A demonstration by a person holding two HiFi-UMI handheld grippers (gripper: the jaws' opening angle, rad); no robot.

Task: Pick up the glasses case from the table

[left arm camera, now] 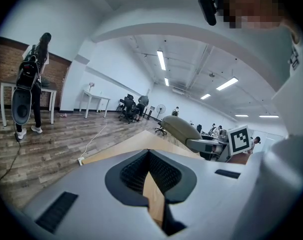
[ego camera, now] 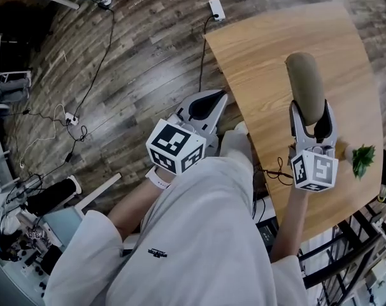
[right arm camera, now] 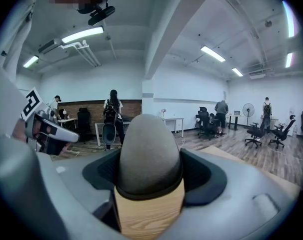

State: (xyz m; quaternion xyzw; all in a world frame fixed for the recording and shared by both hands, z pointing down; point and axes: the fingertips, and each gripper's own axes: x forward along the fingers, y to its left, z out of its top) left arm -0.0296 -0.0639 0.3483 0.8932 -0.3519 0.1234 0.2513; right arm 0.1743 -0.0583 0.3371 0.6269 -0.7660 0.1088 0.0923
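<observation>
We see the right hand-held gripper [ego camera: 313, 121] clamped on the olive glasses case [ego camera: 305, 81], which is lifted clear above the wooden counter [ego camera: 263, 50]. The left hand-held gripper [ego camera: 202, 107] is empty, jaws together, beside the counter's edge over the floor [ego camera: 135, 62].

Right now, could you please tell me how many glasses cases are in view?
1. The glasses case is clamped in the right gripper, over the wooden table; the person's body may hide others.
</observation>
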